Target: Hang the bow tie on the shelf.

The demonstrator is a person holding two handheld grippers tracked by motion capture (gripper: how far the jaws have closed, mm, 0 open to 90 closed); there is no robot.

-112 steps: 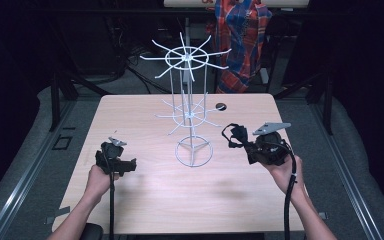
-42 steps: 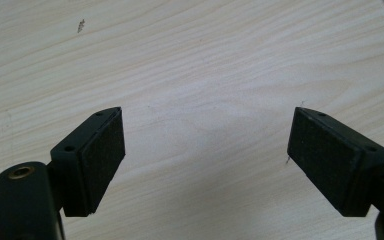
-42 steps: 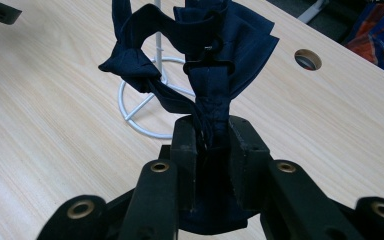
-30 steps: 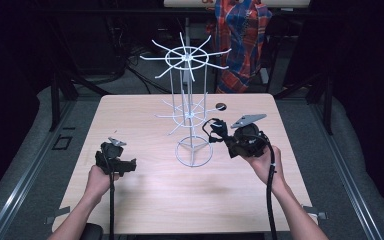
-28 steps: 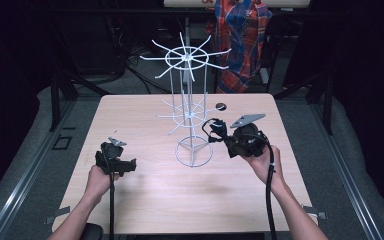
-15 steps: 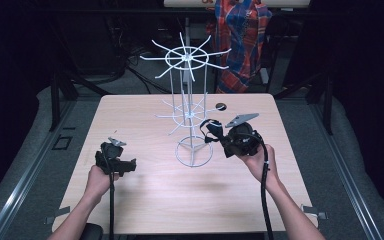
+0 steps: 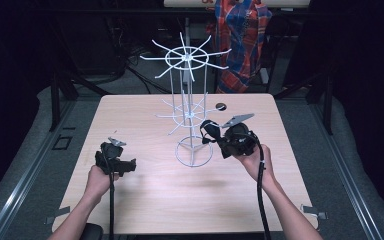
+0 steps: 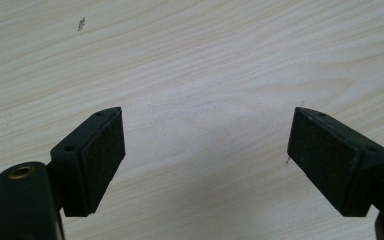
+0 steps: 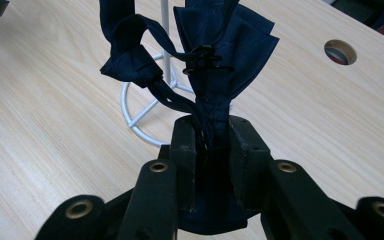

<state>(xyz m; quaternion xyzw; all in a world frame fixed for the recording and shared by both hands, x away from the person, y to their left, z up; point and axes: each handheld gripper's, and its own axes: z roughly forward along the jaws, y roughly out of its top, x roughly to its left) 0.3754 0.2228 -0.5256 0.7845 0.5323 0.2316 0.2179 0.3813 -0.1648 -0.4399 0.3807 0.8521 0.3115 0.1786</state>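
The navy bow tie (image 9: 215, 60) is pinched at its lower end in the right claw (image 7: 216, 137), its long axis running up out of the claw, strap loop hanging at ten o'clock. The white wire rack (image 7: 190, 112) stands just beyond at eleven o'clock, its ring base just past the cloth. The left claw (image 8: 207, 150), spread and empty, hovers over the bench (image 7: 145, 200), well apart at the rack's eight o'clock.

— Where's the left gripper (image 7: 115, 159)?
— Low near the tabletop's left edge, jaws spread wide, nothing between them.
— The right gripper (image 7: 215, 136)?
— Raised mid-table, pointing left, jaws clamped tight.
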